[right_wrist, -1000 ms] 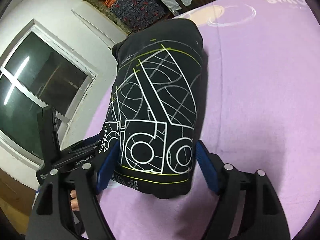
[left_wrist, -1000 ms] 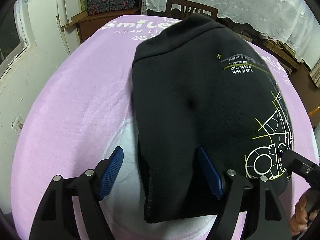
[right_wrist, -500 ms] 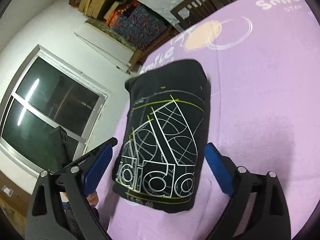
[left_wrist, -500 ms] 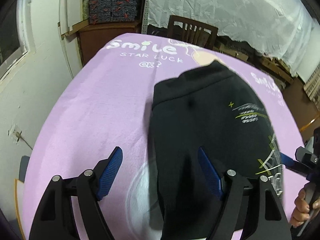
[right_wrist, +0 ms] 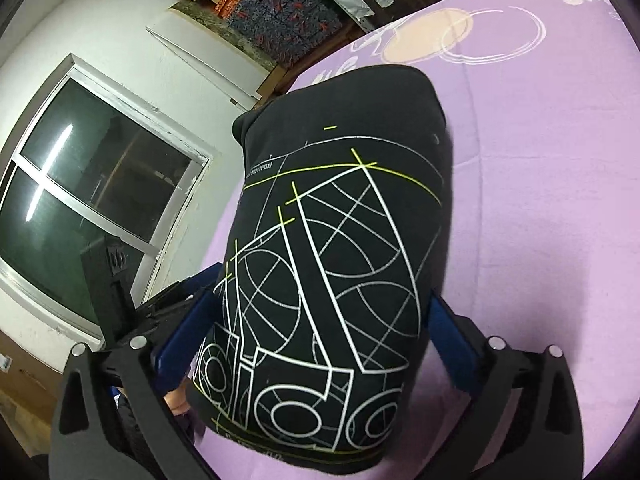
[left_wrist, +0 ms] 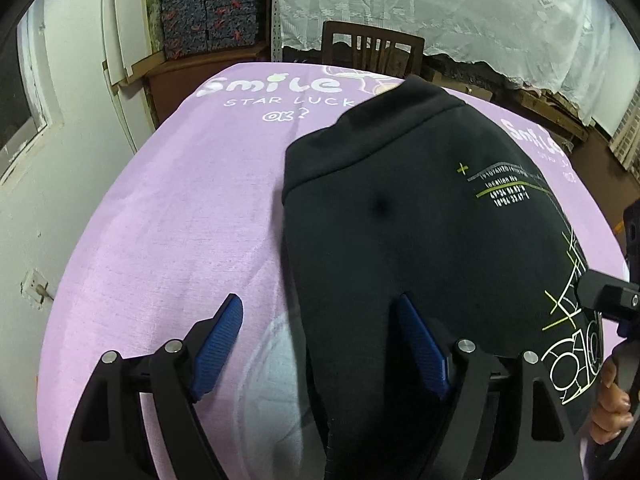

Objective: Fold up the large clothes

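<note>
A folded black garment (left_wrist: 420, 220) printed with white and yellow lines lies flat on the purple cloth (left_wrist: 180, 220) that covers the table. My left gripper (left_wrist: 320, 300) hangs over its near left edge with the jaws opening a little. One blue pad is above the purple cloth, the other above the black fabric, and neither pinches it. My right gripper (right_wrist: 320, 296) straddles the printed end of the garment (right_wrist: 340, 240). Its jaws are opening wide, the fabric fills the gap between them, and the pads do not press on it.
A wooden chair (left_wrist: 372, 48) stands behind the table's far edge, with stacked patterned boxes (left_wrist: 208, 12) and a white drape (left_wrist: 460, 8) beyond. A dark window (right_wrist: 92, 200) fills the left wall. A person's hand (left_wrist: 612, 412) holds the right gripper's handle.
Both grippers drew back from the garment half a second ago and have come close to it again. The right jaws have spread much wider. The garment lies as before.
</note>
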Action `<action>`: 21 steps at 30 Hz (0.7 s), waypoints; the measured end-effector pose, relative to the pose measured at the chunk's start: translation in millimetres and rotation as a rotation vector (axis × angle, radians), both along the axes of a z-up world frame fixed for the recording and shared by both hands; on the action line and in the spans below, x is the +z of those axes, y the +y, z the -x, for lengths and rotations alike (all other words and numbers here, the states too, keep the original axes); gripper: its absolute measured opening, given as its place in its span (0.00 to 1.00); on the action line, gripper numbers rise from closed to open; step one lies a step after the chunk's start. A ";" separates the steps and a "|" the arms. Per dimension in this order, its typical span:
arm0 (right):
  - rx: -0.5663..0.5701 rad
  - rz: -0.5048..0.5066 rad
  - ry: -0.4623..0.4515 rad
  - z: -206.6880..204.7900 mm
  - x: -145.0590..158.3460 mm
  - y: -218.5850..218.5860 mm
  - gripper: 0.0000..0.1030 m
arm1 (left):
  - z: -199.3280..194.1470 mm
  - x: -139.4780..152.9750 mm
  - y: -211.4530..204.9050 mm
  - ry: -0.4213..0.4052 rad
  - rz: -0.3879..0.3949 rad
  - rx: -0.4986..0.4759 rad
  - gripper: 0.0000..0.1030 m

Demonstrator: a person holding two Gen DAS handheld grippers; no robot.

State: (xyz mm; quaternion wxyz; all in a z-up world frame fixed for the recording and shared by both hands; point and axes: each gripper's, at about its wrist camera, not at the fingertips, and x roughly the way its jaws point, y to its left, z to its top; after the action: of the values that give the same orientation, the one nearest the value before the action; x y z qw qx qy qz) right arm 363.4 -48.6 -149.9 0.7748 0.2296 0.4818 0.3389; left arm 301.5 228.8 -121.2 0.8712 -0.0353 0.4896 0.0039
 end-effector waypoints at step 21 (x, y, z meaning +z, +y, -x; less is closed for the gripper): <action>0.029 0.028 -0.026 -14.0 -5.6 22.7 0.96 | -3.9 -10.8 -0.6 0.022 0.039 0.005 0.79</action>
State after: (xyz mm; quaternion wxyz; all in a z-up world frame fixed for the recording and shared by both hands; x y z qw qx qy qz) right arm 377.4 -25.9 -155.5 0.7792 0.2072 0.4797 0.3460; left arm 305.4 228.3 -132.0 0.8650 -0.0533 0.4990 -0.0029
